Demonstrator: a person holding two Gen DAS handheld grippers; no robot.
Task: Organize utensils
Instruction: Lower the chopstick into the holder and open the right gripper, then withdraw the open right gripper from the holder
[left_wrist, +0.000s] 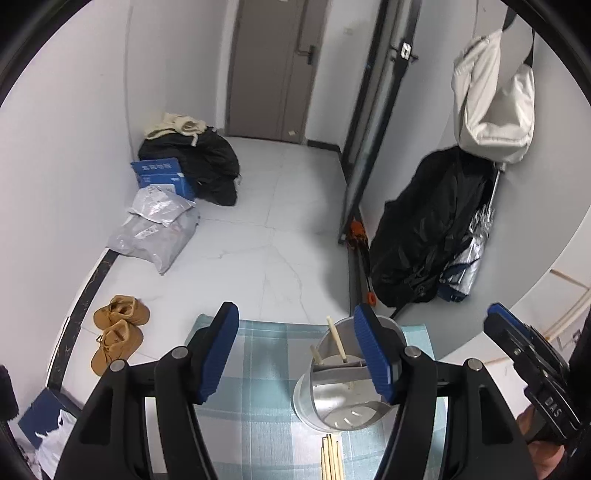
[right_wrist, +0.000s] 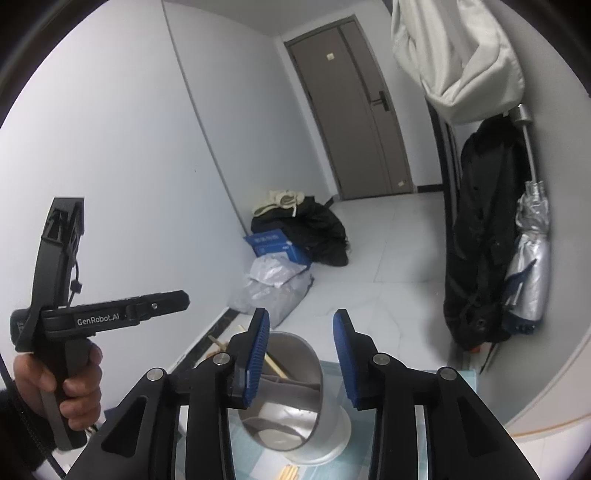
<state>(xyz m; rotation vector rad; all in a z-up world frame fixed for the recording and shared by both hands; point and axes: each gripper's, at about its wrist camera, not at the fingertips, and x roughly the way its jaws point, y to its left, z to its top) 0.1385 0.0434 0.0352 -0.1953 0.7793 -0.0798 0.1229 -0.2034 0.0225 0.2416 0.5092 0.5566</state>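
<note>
Left gripper (left_wrist: 295, 354) and right gripper (right_wrist: 301, 363) hang spread, empty, over the cup (left_wrist: 341, 387); a knock could topple it.

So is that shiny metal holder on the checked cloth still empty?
No: two pale wooden chopsticks already stand inside the round metal utensil holder, while more chopsticks lie on the blue checked cloth beside it.

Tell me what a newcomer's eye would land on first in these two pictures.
The shiny metal utensil holder stands on the blue checked cloth, with two wooden chopsticks leaning inside it. More chopsticks lie loose on the cloth in front of it. Both blue-padded tongs, the left tongs and the right tongs, hang open and empty around the holder.
</note>
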